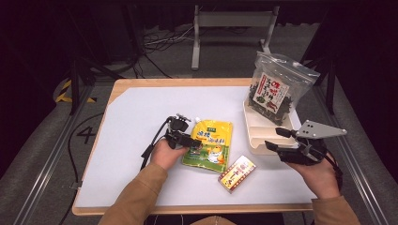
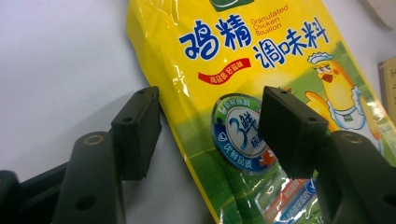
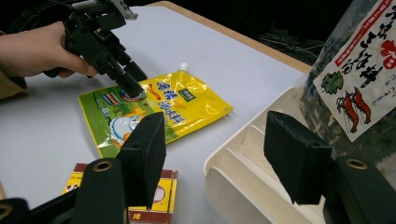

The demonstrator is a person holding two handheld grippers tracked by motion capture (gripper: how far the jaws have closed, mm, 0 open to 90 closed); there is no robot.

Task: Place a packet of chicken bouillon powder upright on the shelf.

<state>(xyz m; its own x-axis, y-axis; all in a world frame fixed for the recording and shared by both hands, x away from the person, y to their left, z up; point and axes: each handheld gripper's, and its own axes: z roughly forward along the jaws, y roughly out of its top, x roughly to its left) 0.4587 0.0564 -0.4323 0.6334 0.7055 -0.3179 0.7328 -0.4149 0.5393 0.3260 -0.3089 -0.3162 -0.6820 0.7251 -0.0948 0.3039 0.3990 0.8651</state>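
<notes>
Up close, left gripper half-open astride yellow bouillon pouch edge, right gripper half-open, empty.

Seen from above, the person's left forearm, in a tan sleeve, angles in from the bottom edge, the hand wrapped around the left gripper, which points to the right and slightly down. Its jaws stand partly apart, black pads facing each other across a clear gap. At the right, the other hand holds the right gripper level, aimed left, its jaws likewise parted, the grey plate on top, the wrist low at the edge.
</notes>
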